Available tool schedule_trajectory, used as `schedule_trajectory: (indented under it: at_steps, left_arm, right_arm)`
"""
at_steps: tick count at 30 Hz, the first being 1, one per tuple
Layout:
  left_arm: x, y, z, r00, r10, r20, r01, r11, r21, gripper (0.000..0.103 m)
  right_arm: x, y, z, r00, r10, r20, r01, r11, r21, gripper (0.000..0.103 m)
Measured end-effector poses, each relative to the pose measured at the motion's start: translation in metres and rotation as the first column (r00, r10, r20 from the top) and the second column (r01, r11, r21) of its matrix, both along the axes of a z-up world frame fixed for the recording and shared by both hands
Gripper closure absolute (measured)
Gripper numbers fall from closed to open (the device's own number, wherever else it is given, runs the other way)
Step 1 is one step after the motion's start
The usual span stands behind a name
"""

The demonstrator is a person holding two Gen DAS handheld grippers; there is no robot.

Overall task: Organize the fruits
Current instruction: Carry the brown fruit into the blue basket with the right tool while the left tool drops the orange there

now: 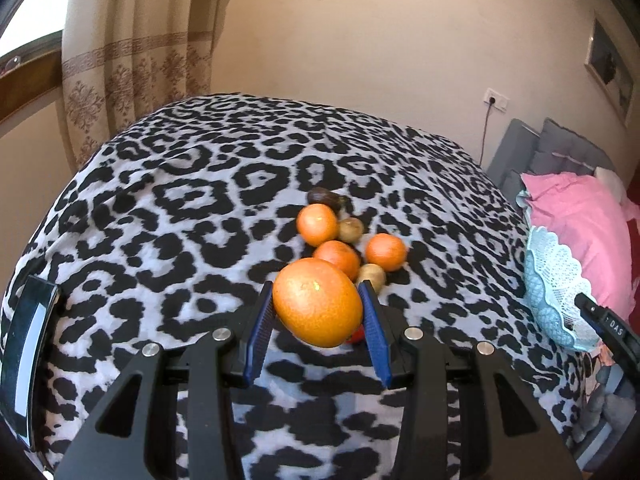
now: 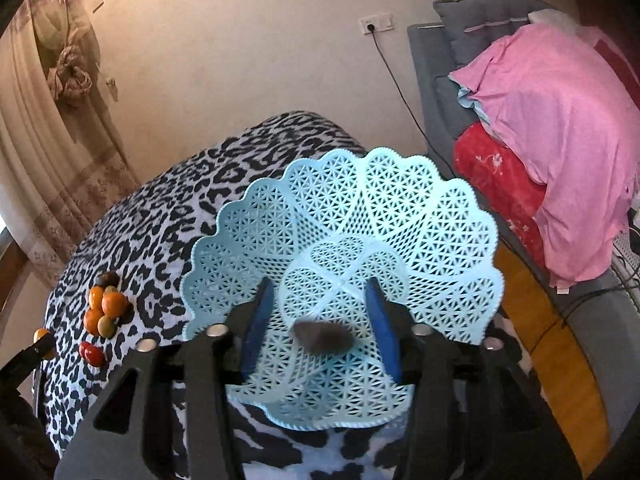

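left wrist view
surface: we see a table under a black-and-white leopard-print cloth (image 1: 168, 208); it fills most of the frame.
room: beige wall, patterned curtain (image 1: 132, 60) at left by a window, wall socket (image 1: 496, 100) with a cord, grey sofa (image 1: 520, 148) and pink bedding (image 1: 580, 220) at right.
left gripper (image 1: 318, 312): blue pads clamped on a big orange (image 1: 318, 308), one pad on each side, fruit held clear of the cloth.
big orange axis: slightly oval, long axis roughly across the jaws, tilted down to the right.
fruit pile (image 1: 344, 240): three smaller oranges, two yellow-green fruits and one dark fruit at the far end, bunched just beyond the held orange.
red fruit (image 1: 357, 334): a sliver shows under the held orange.
basket edge (image 1: 552, 284): light blue lattice at the right rim of the table, the right gripper's tip beside it.

right wrist view
surface: same leopard cloth; light blue lattice basket (image 2: 400, 216) sits at the table's near right end, tilted towards us.
right gripper (image 2: 322, 320): jaws spread, pads not pressing on anything.
dark fruit (image 2: 322, 336): blurred, between the fingers over the basket floor; we cannot tell whether it rests there. Long axis runs left to right.
pile: at far left, well apart from the basket.
room: curtain tied back at left, sofa with pink and red bedding (image 2: 496, 184) at right.
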State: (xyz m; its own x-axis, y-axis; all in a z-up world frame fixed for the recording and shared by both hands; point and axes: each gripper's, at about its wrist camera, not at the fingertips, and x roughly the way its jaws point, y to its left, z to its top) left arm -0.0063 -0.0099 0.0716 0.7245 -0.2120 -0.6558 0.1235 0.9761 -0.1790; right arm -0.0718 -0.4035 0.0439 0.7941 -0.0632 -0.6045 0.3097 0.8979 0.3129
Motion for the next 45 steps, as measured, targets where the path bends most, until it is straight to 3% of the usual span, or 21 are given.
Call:
schedule_trajectory:
  at_steps: [7, 12, 16, 21, 27, 32, 42, 44, 45]
  left_arm:
    - [-0.005, -0.038, 0.011, 0.997, -0.073, 0.027, 0.073, 0.997, 0.028, 0.061]
    - [-0.007, -0.080, 0.022, 0.984, -0.171, 0.050, 0.168, 0.984, 0.051, 0.061]
    - [-0.011, -0.124, 0.030, 0.957, -0.279, 0.075, 0.274, 0.960, 0.065, 0.061]
    - [-0.010, -0.181, 0.027, 0.904, -0.415, 0.101, 0.405, 0.908, 0.105, 0.061]
    - [-0.008, -0.230, 0.018, 0.856, -0.510, 0.081, 0.497, 0.857, 0.140, 0.061]
    - [-0.009, -0.257, 0.010, 0.820, -0.570, 0.056, 0.556, 0.815, 0.161, 0.061]
    - [0.001, -0.264, -0.006, 0.820, -0.572, -0.002, 0.567, 0.812, 0.140, 0.058]
    - [0.000, -0.263, -0.005, 0.822, -0.570, 0.008, 0.563, 0.814, 0.143, 0.044]
    - [0.000, -0.263, -0.005, 0.822, -0.569, 0.013, 0.562, 0.815, 0.142, 0.042]
  right_arm:
    - [-0.018, -0.020, 0.010, 0.996, -0.060, 0.070, 0.060, 0.998, 0.010, 0.048]
    - [-0.035, -0.039, 0.015, 0.981, -0.142, 0.129, 0.137, 0.989, 0.051, 0.041]
    - [-0.039, -0.044, 0.019, 0.978, -0.150, 0.144, 0.145, 0.988, 0.044, 0.040]
    - [-0.041, -0.042, 0.023, 0.977, -0.142, 0.158, 0.139, 0.990, 0.033, 0.035]
    - [-0.041, -0.042, 0.023, 0.978, -0.142, 0.155, 0.137, 0.990, 0.041, 0.034]
    - [-0.044, -0.044, 0.023, 0.972, -0.168, 0.167, 0.164, 0.986, 0.043, 0.028]
    - [-0.046, -0.047, 0.021, 0.964, -0.193, 0.181, 0.188, 0.981, 0.045, 0.023]
    - [-0.047, -0.047, 0.020, 0.964, -0.194, 0.184, 0.189, 0.981, 0.048, 0.022]
    - [-0.047, -0.047, 0.020, 0.963, -0.196, 0.185, 0.190, 0.981, 0.049, 0.022]
